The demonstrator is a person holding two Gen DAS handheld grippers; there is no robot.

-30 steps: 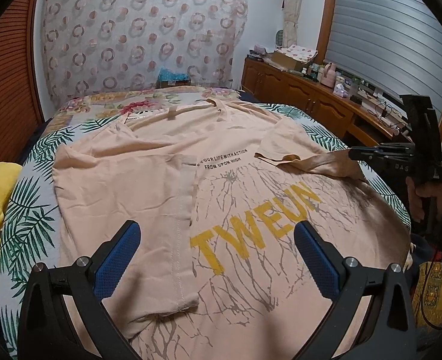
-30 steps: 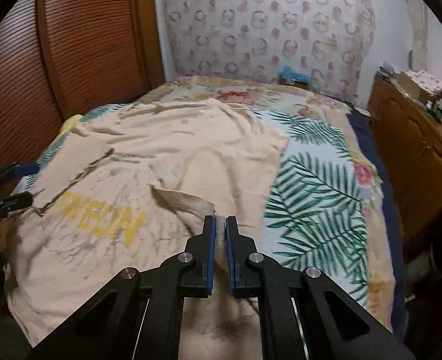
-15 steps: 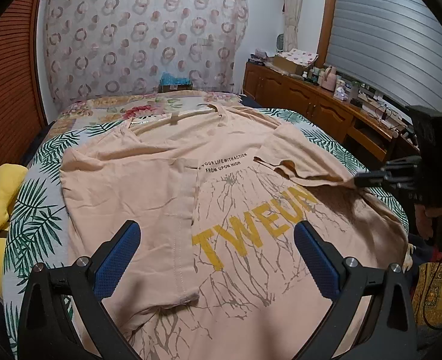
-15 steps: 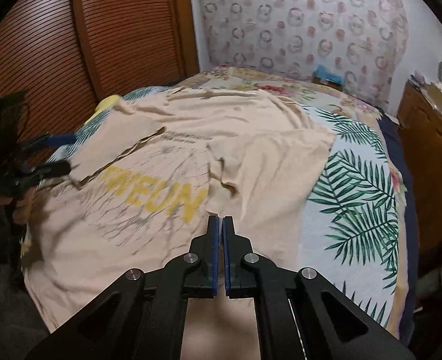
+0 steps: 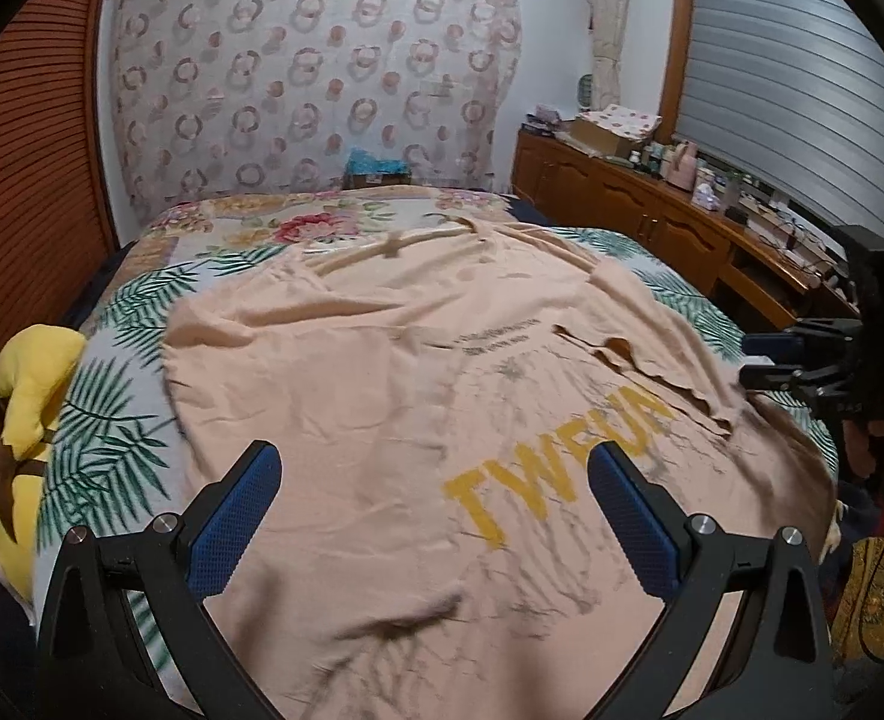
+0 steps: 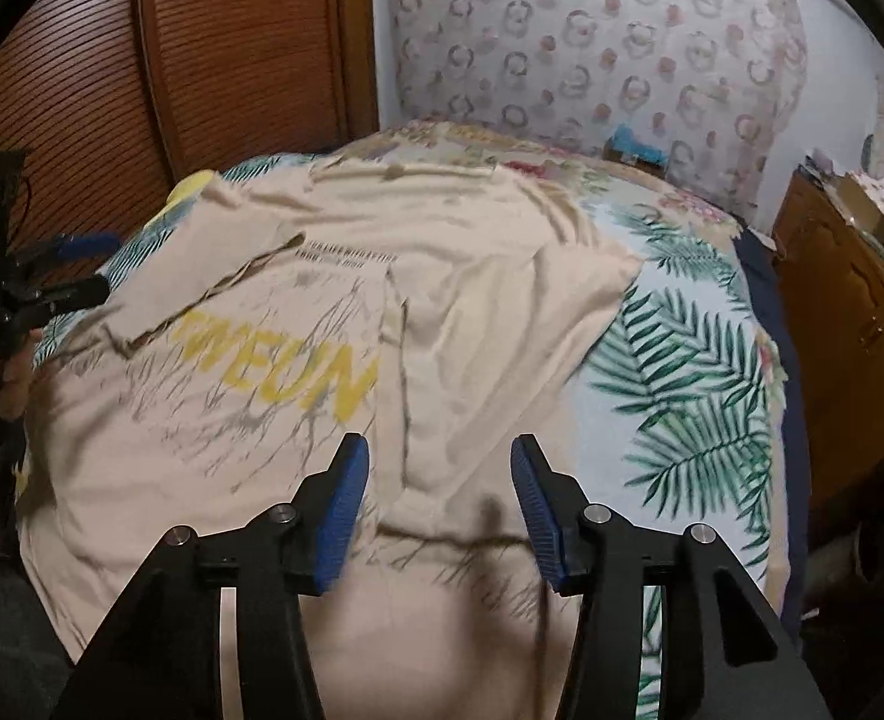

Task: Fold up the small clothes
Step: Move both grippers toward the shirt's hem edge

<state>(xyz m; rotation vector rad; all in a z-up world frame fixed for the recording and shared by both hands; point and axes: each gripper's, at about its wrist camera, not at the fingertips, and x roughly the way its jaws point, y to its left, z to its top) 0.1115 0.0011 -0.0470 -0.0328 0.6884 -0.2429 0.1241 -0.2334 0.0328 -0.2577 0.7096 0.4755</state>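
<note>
Shirt: a peach T-shirt (image 5: 394, 396) is lying spread out, front up, across the bed (image 5: 112, 468), covering most of the leaf-print bedspread; the yellow lettering (image 5: 556, 468) is sitting on its chest.
Sleeves: both sleeves are lying folded inward over the body of the shirt; the fold by the left gripper is showing in the right wrist view (image 6: 214, 300), the other in the left wrist view (image 5: 640, 360).
Left gripper: it (image 5: 436, 516) is hovering over the hem end of the shirt, its blue-padded fingers (image 5: 232, 522) standing wide apart with nothing between them; seen from the right wrist view, it (image 6: 91, 264) is sitting at the bed's edge by the folded sleeve.
Right gripper: it (image 6: 439, 504) is hanging above the shirt's lower part, fingers (image 6: 340, 510) spread and holding nothing; in the left wrist view it (image 5: 760, 360) is hovering at the far side of the bed, just beside the sleeve's edge, and whether it is touching the cloth I cannot tell.
Beside the bed: a yellow plush toy (image 5: 28, 396) is leaning at one edge, and a wooden cabinet (image 5: 634, 222) is running along the wall on the opposite side.
Sharpness: both views are showing motion blur over the cloth.
</note>
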